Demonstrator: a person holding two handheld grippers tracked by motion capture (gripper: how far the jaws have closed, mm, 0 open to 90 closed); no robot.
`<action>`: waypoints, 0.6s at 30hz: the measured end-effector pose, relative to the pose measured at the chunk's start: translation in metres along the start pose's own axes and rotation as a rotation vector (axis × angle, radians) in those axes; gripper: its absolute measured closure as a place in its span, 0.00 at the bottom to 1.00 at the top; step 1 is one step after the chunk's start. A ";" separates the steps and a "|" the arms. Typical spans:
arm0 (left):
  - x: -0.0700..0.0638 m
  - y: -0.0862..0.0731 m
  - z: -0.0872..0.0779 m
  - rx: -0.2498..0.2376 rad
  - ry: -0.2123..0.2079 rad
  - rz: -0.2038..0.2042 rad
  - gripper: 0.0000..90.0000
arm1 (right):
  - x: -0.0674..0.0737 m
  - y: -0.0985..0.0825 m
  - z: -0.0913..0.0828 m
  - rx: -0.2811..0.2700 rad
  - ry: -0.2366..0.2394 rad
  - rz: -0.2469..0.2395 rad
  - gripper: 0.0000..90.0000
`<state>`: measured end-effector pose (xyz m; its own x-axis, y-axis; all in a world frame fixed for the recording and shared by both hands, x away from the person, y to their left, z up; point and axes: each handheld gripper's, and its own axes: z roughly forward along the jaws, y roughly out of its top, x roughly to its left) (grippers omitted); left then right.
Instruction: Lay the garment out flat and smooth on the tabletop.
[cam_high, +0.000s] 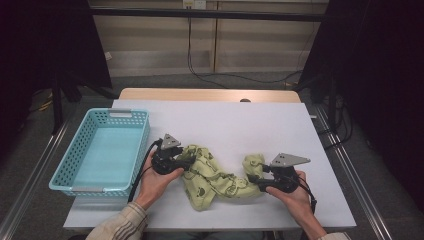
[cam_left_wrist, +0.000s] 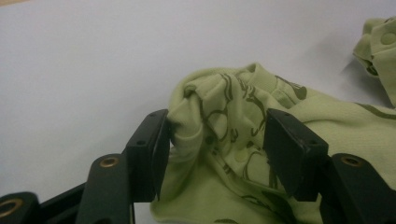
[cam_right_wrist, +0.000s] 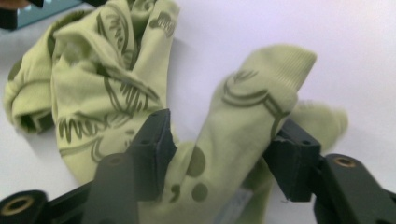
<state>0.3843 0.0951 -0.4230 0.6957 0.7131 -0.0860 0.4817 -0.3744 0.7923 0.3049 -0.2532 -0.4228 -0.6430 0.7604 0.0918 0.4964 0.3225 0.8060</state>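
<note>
Light green printed garment (cam_high: 212, 177) lies crumpled on the white tabletop (cam_high: 250, 125), right of the turquoise basket (cam_high: 102, 150). Left gripper (cam_high: 186, 161) and right gripper (cam_high: 254, 178): jaws parted, cloth loose between them. Soft, light, floppy; best pinched at the ribbed cuff or hem.

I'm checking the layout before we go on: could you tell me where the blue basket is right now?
In the high view, the blue basket sits at the table's left edge, just left of the left gripper and the green garment.
</note>
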 end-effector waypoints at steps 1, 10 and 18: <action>-0.002 0.000 -0.001 -0.015 0.000 -0.013 0.45 | -0.001 0.002 0.000 -0.017 0.002 0.006 0.47; -0.001 0.001 -0.011 -0.017 -0.034 -0.019 0.39 | -0.008 0.023 0.001 -0.088 -0.027 0.033 0.32; -0.018 0.003 -0.008 -0.030 -0.108 0.018 0.41 | -0.004 0.047 0.017 -0.115 0.009 0.020 0.28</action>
<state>0.3688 0.0861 -0.4139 0.7582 0.6378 -0.1351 0.4539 -0.3677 0.8116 0.3406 -0.2318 -0.3951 -0.6392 0.7607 0.1132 0.4393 0.2404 0.8656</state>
